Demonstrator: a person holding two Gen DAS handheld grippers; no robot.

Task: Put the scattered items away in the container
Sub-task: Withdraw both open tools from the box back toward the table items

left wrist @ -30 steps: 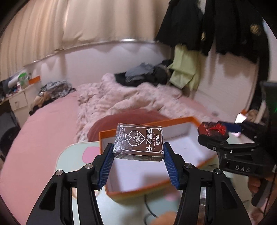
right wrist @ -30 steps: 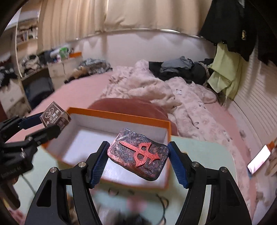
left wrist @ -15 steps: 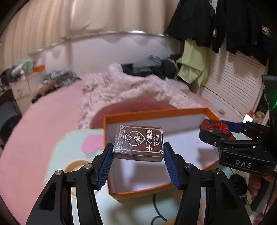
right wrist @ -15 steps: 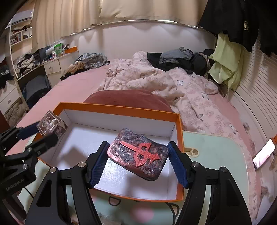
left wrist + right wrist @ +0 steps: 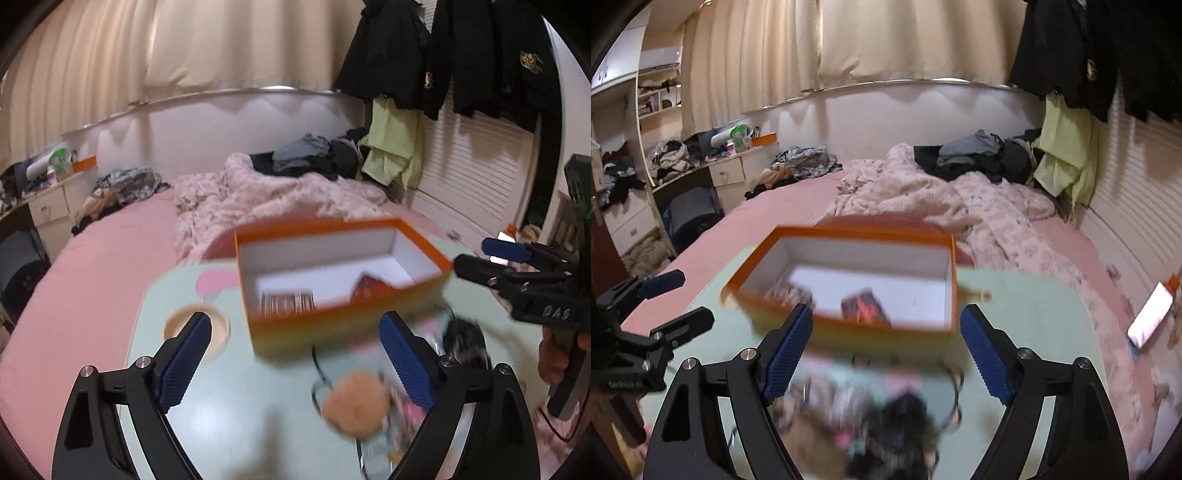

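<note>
The rectangular cardboard box point(image 5: 343, 321) is orange outside and white inside. Low in it lie a dark brown card pack point(image 5: 287, 303) with pale printed lines and a dark slab with a red emblem point(image 5: 865, 307). The surface point(image 5: 229, 398) is pale mint green with a pink heart shape at centre left. Both black claws carry ribbed blue pads point(image 5: 184, 363). A round tan fuzzy thing point(image 5: 355, 404) sits at lower centre. The bed sheet point(image 5: 783, 210) is plain pink; the blanket point(image 5: 964, 206) is paler pink with a faint small print.
</note>
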